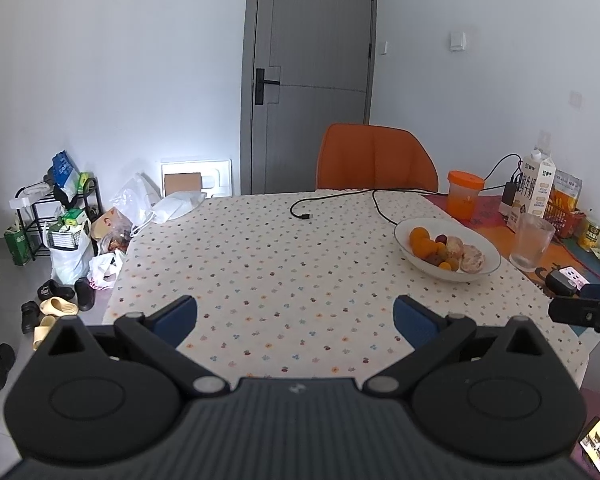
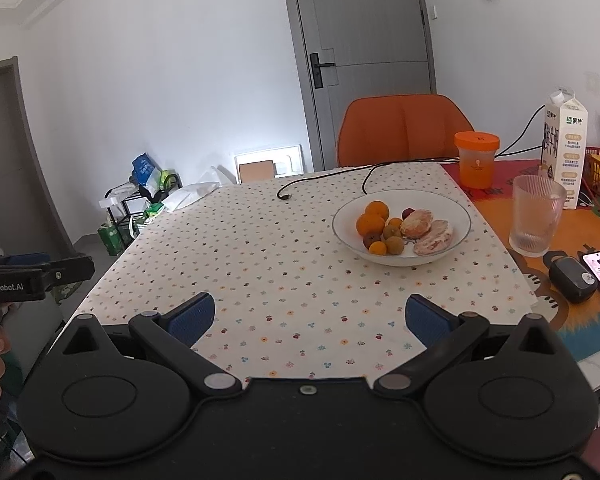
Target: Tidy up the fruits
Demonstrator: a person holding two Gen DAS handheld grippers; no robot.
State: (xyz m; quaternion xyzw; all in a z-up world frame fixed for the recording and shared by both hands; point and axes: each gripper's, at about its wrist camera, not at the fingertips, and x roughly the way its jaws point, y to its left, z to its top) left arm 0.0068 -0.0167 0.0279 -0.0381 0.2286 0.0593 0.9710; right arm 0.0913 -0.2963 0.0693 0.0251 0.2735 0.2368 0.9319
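Left tongs [image 1: 296,318]: spread wide, nothing between the blue pads; held low over the near edge of the bench [image 1: 260,248], pointing toward its far edge.

Right tongs [image 2: 310,318]: likewise spread wide and empty, over the near edge, to the right of the left pair. The left pair's body shows at the left border of the right wrist view, and the right pair's at the right border of the left wrist view.

Bench cover: spotted tablecloth [image 2: 260,280] under both pairs, bare between them and the fruit.

Bowl [image 2: 456,232]: white, shallow, upright, toward the right edge of the spotted cloth, about midway between near and far edges. Holds all the fruits [image 2: 400,228] in view: oranges at the left side, small brown and red fruits in the middle, two pale peeled citrus pieces at the right. No fruit lies on the cloth outside it.

Key relation: the bowl lies ahead and slightly right of the right tongs, ahead and well right of the left tongs; the right pair is nearer. The bowl is round and offers no long axis.

Stage, as judged: fruit gathered in one bowl fits a sorted end state, and equally a mixed heap awaiting sorting; the views do not settle which.

Beyond: ribbed glass [image 2: 536,216], orange-lidded jar [image 2: 476,160], milk carton [image 2: 564,148], black cable [image 2: 340,176], orange chair [image 2: 400,128].
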